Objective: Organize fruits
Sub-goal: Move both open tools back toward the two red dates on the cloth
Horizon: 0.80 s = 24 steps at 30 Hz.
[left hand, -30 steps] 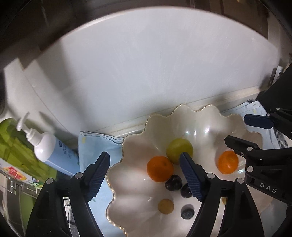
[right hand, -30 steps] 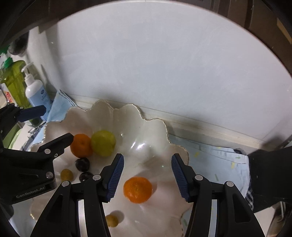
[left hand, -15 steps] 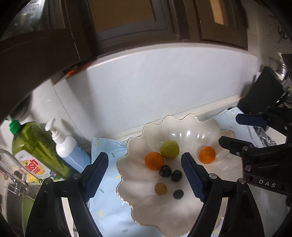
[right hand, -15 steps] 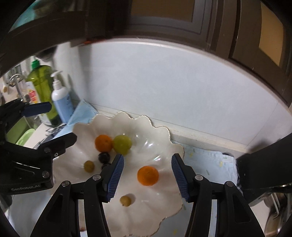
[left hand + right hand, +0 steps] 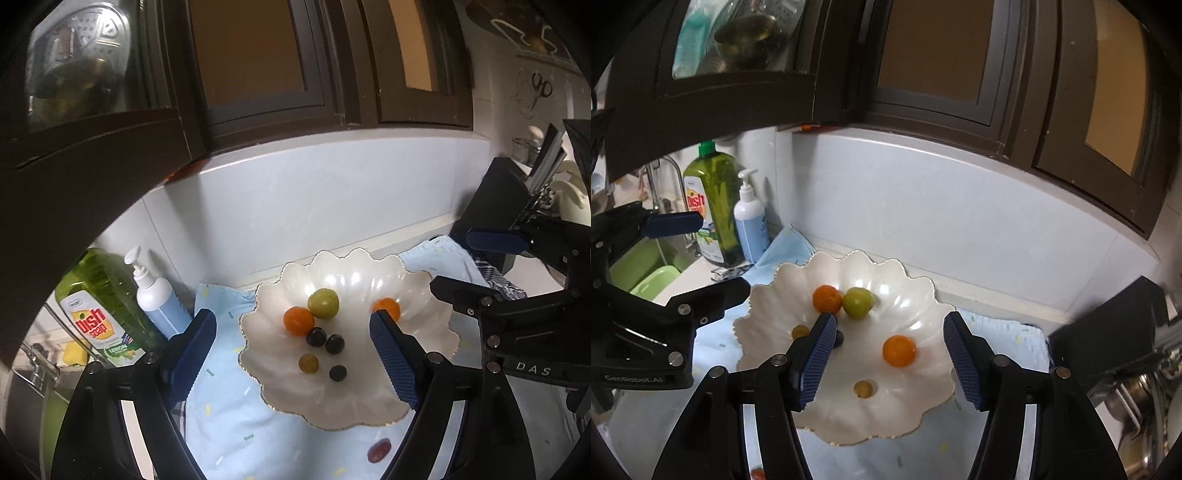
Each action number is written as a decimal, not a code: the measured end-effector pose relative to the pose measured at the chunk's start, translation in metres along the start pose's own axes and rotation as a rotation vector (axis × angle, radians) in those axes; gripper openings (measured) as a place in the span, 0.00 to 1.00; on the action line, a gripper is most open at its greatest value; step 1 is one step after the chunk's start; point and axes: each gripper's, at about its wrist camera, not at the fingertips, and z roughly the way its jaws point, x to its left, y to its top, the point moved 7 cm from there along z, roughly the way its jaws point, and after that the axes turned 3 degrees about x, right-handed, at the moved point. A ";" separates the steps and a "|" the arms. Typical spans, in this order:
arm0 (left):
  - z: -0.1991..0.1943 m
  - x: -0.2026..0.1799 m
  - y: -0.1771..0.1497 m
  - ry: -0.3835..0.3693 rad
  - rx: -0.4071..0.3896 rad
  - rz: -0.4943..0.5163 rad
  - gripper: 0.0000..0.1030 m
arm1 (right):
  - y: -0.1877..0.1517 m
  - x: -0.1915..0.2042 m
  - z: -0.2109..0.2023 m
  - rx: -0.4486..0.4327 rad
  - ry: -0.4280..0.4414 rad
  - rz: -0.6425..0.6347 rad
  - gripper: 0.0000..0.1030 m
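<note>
A white scalloped bowl (image 5: 424,317) (image 5: 916,295) sits on a light blue cloth (image 5: 229,417). It holds two oranges (image 5: 297,319) (image 5: 899,350), a green plum (image 5: 323,303) (image 5: 857,302), several dark grapes (image 5: 334,343) and small yellow-green fruits (image 5: 308,363) (image 5: 863,388). A red grape (image 5: 379,450) lies on the cloth in front of the bowl. My left gripper (image 5: 295,354) is open and empty, above the bowl's left side. My right gripper (image 5: 890,356) is open and empty, above the bowl's middle.
A green dish soap bottle (image 5: 99,314) (image 5: 714,206) and a white pump bottle (image 5: 159,299) (image 5: 750,221) stand at the left by the sink (image 5: 646,273). A black block (image 5: 495,206) stands at the right. Dark cabinets hang above the backsplash.
Both grippers have pulled up and back from the bowl, so the fruit looks smaller and the cabinets and bottles have come into view. Both stay open.
</note>
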 end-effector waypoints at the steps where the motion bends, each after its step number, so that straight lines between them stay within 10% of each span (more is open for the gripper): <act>1: -0.004 0.000 -0.001 -0.003 -0.005 -0.001 0.84 | -0.002 0.001 -0.004 -0.005 0.001 0.004 0.60; 24: -0.065 -0.008 -0.065 -0.008 -0.020 0.072 0.85 | -0.060 0.043 -0.054 -0.016 0.030 0.000 0.60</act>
